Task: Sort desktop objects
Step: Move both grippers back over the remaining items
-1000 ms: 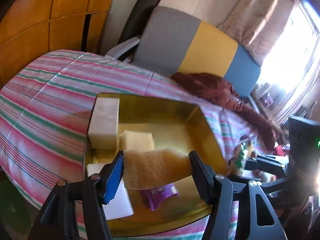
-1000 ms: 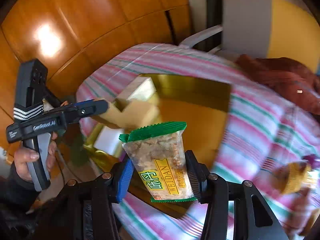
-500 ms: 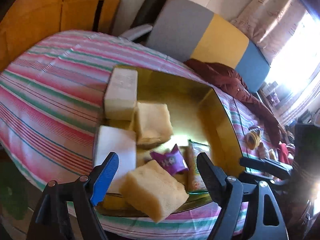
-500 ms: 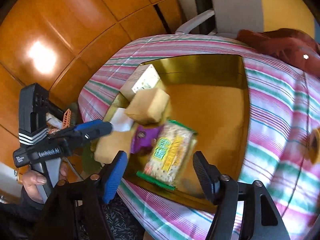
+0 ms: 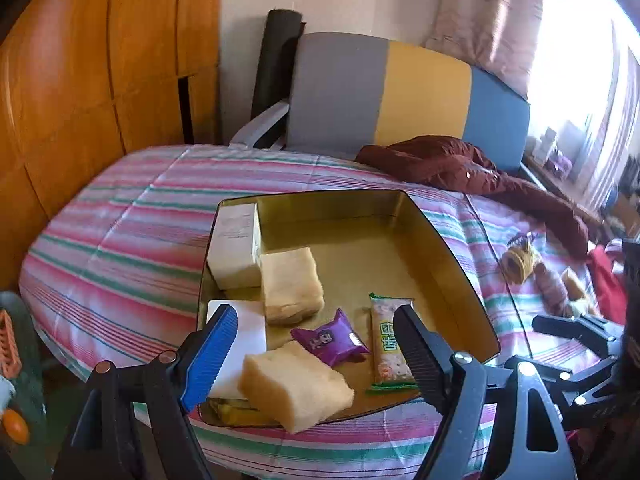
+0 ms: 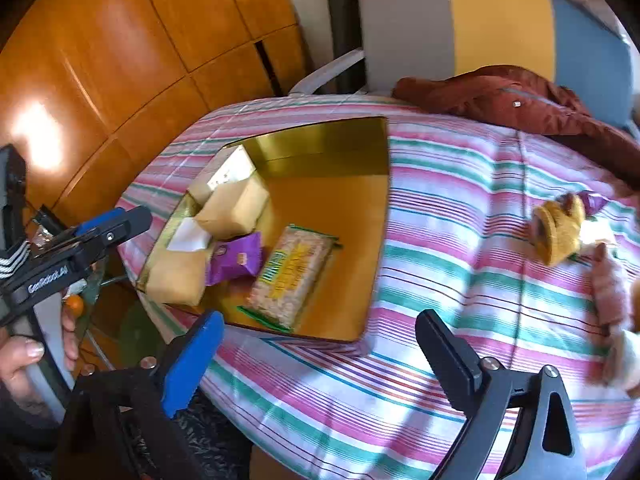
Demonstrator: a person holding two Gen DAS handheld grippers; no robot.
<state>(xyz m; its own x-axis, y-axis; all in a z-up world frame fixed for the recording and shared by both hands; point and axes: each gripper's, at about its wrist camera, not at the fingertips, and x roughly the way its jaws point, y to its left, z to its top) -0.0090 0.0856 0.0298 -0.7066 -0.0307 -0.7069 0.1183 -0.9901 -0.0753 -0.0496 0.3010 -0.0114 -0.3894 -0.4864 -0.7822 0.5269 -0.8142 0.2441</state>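
Observation:
A gold tray [image 5: 360, 248] sits on the striped tablecloth [image 5: 120, 240]. In it lie a white box [image 5: 234, 248], two yellow sponges [image 5: 290, 286] [image 5: 296, 386], a white pad [image 5: 244, 344], a purple packet [image 5: 330, 340] and a green-edged cracker pack [image 5: 388, 344]. My left gripper [image 5: 314, 356] hovers open over the tray's near edge, holding nothing. In the right wrist view the cracker pack [image 6: 294, 276] rests flat in the tray [image 6: 332, 200]. My right gripper [image 6: 320, 356] is back over the cloth in front of it, jaws opening with nothing between them.
On the cloth to the right lie a yellow wound bundle [image 6: 558, 232] and a pinkish item [image 6: 608, 288]. A dark red jacket [image 5: 460, 164] lies at the table's far side before a grey, yellow and blue chair [image 5: 400, 88]. Wooden panels [image 5: 80, 80] stand on the left.
The left gripper let go of the sponge, which now lies at the tray's near edge. The right gripper released the cracker pack into the tray. Both grippers opened wider and drew back.

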